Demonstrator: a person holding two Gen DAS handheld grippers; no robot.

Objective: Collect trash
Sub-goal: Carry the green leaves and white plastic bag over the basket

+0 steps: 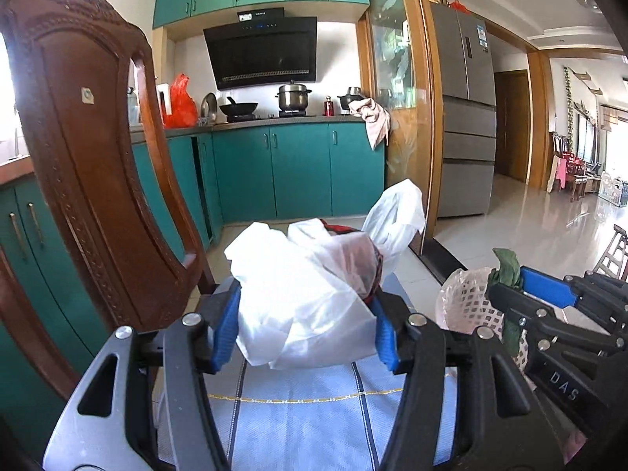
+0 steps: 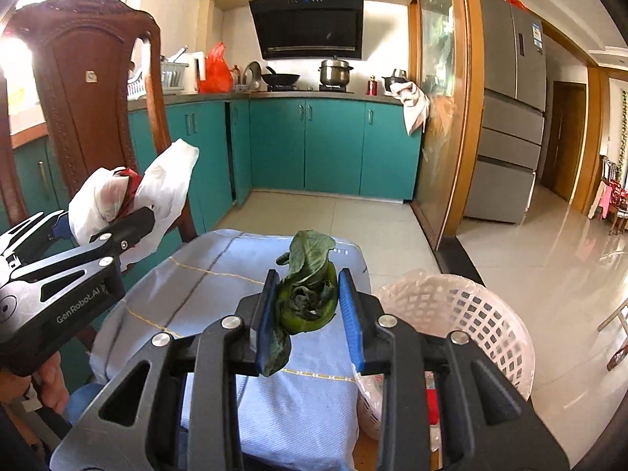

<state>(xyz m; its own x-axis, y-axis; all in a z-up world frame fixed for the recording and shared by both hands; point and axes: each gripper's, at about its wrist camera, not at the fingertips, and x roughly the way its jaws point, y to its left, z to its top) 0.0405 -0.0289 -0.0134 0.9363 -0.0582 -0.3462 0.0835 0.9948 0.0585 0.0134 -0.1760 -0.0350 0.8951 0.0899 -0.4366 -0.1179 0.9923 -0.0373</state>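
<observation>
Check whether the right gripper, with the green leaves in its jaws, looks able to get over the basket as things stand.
Probably yes. The right gripper holds the green leaves above the blue cloth, and the basket stands open just to its right with nothing between them. The left gripper is away on the other side.

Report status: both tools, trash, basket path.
Left tool shut on white plastic bag. Right tool shut on wilted greens. Both up off the blue cloth. Lined basket beside right tool, nothing between.
</observation>
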